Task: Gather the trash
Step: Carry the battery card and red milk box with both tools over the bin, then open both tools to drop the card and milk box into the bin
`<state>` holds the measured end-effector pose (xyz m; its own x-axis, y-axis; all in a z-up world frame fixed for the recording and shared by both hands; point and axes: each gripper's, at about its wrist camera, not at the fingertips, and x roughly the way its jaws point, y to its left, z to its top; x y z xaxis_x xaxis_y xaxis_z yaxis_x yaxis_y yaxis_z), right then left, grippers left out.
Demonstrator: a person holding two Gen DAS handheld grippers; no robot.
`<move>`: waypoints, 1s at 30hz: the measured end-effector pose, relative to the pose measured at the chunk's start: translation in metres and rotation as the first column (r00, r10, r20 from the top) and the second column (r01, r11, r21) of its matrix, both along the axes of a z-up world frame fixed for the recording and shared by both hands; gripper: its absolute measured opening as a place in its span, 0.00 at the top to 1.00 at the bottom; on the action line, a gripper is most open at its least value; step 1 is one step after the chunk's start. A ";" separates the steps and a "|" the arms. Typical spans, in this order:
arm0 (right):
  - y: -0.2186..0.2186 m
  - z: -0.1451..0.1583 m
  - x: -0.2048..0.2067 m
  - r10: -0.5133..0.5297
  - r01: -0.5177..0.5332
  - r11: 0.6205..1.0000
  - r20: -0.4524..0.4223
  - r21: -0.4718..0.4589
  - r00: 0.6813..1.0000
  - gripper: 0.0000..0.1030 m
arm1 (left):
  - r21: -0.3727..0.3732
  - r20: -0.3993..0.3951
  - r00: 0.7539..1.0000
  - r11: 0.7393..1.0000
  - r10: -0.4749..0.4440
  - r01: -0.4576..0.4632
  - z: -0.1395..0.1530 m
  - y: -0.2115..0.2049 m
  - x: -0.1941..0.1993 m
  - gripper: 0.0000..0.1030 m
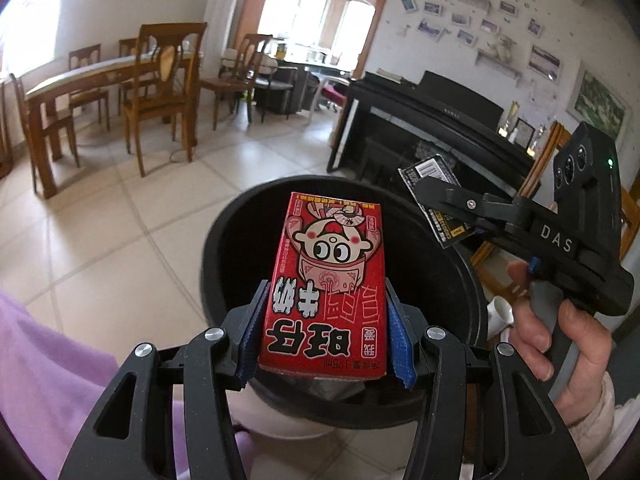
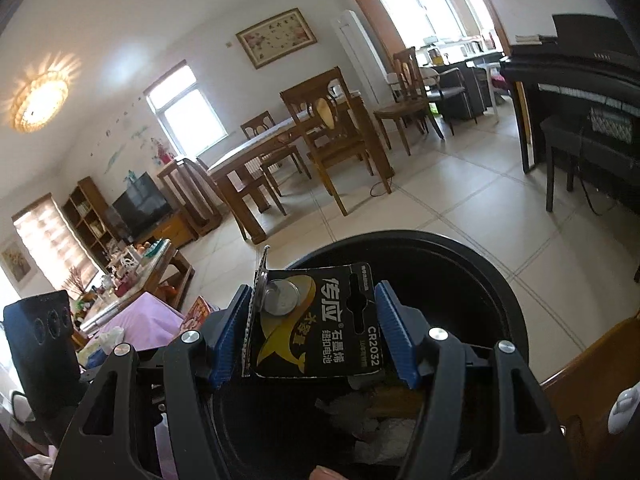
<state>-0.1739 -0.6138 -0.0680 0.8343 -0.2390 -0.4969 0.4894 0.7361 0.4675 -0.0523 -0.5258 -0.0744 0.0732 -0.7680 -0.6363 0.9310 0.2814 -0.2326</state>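
Your left gripper [image 1: 326,332] had its 2 blue pads clamped on the sides of the red milk carton [image 1: 326,292], low in the centre of the left view, held over the open black bin [image 1: 448,276]. Your right gripper [image 2: 314,334] was closed on the black battery card [image 2: 320,320], pads pressing both its edges, at the lower centre of the right view, above the same bin [image 2: 472,280], which had crumpled trash inside.

Left hand-held gripper [image 1: 326,336], right hand-held gripper [image 2: 316,332]: both clamped, loaded.
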 end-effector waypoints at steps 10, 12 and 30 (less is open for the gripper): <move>-0.010 -0.009 -0.007 -0.012 0.012 0.999 0.004 0.044 1.000 0.40 | 0.025 0.013 1.000 0.999 -0.021 0.021 -0.003 -0.015 -0.012 0.49; -0.012 -0.010 -0.007 -0.012 0.012 0.999 0.002 0.049 1.000 0.40 | 0.029 0.018 0.999 0.999 -0.026 0.026 -0.002 -0.017 -0.014 0.49; -0.003 0.004 0.007 0.036 -0.035 0.999 -0.029 0.007 0.999 0.10 | -0.044 0.154 0.985 0.996 0.081 -0.075 0.037 0.018 -0.019 0.06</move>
<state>-0.1672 -0.6168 -0.0640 0.8275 -0.2065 -0.5222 0.4764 0.7505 0.4581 -0.0709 -0.5076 -0.0372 0.2297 -0.7795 -0.5827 0.9322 0.3484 -0.0985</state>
